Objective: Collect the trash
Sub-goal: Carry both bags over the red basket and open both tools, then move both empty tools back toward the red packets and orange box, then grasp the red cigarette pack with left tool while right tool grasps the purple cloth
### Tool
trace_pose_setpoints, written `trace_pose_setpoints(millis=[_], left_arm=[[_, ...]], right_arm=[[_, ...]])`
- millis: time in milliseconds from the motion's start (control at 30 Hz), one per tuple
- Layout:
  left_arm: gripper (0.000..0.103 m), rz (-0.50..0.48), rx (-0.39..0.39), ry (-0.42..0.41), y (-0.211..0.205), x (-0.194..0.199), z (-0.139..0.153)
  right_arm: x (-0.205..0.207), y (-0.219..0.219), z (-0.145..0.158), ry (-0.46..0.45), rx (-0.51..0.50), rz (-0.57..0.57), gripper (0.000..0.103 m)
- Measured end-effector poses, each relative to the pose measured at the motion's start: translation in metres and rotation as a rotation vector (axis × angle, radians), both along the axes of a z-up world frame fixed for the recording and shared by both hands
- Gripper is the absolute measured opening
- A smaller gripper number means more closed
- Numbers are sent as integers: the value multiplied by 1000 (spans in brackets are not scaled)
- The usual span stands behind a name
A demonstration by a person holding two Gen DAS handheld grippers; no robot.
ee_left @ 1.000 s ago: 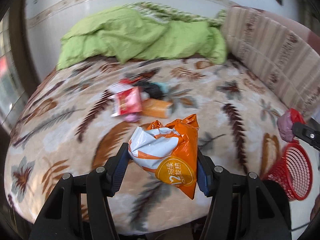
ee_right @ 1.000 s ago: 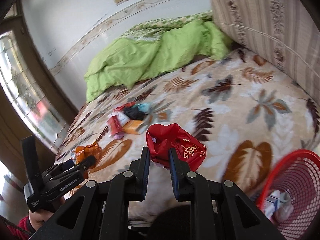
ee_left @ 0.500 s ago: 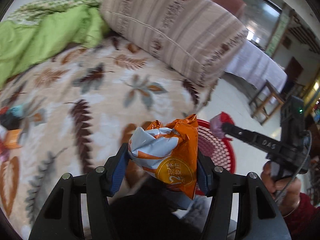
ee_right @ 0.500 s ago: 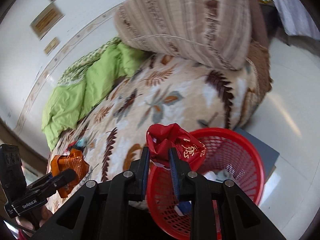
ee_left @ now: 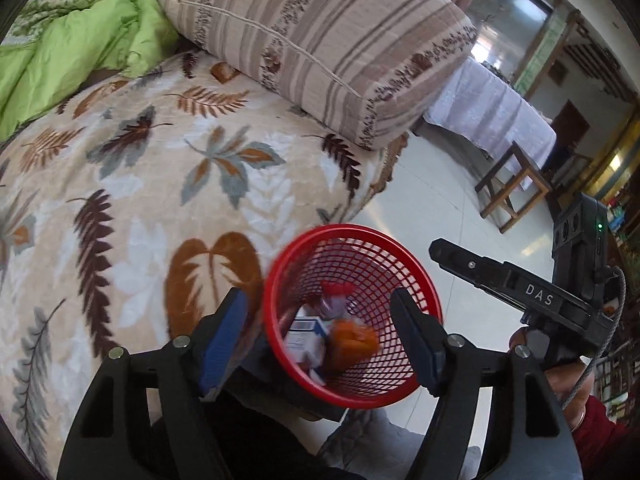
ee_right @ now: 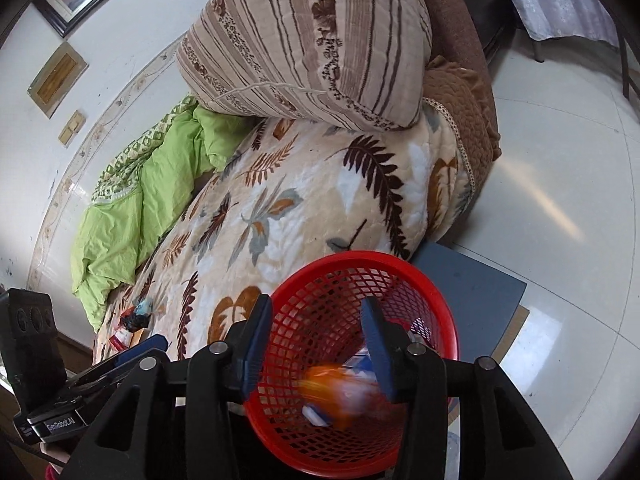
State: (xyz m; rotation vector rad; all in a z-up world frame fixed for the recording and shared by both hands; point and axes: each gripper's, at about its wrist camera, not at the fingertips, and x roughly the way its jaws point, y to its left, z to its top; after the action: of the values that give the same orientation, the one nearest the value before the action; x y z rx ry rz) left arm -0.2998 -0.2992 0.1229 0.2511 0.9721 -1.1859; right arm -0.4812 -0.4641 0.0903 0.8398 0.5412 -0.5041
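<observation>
I have both grippers over the red mesh basket, which sits beside the bed. The left gripper has its jaws opening with nothing between them; the right gripper is opening too, also empty. An orange snack bag shows blurred low in the basket, beside a white-and-blue carton and a red wrapper, so this load looks delivered. What I judge is left: a small heap of wrappers on the leaf-print blanket, at the lower left of the right wrist view. A striped pillow and green quilt lie well apart from that heap; nothing blocks my way back.
</observation>
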Motion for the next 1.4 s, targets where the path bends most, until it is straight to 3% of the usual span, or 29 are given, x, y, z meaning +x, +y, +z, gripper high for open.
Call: trace_pose_setpoints(millis=[267,700,867,1000,1267,1400], left_arm=[[73,200,33,-90,66,42,3],[73,559,39,-46,198,124,2],[73,784,33,39,257,175,1],[73,914,17,116,286,219,2],[73,1104,-19,346,301,306,-24],[73,1133,19,426,293,329,-47]], right_arm=[[57,30,9,-24,-16,156,48],[207,140,17,-6,-103,487,48],[260,187,-1,39,-130,585,48],[276,207,-14,58,-128,617,48],[268,206,-13,11,-142,616,48],[265,203,-12,-11,-128,614,49]])
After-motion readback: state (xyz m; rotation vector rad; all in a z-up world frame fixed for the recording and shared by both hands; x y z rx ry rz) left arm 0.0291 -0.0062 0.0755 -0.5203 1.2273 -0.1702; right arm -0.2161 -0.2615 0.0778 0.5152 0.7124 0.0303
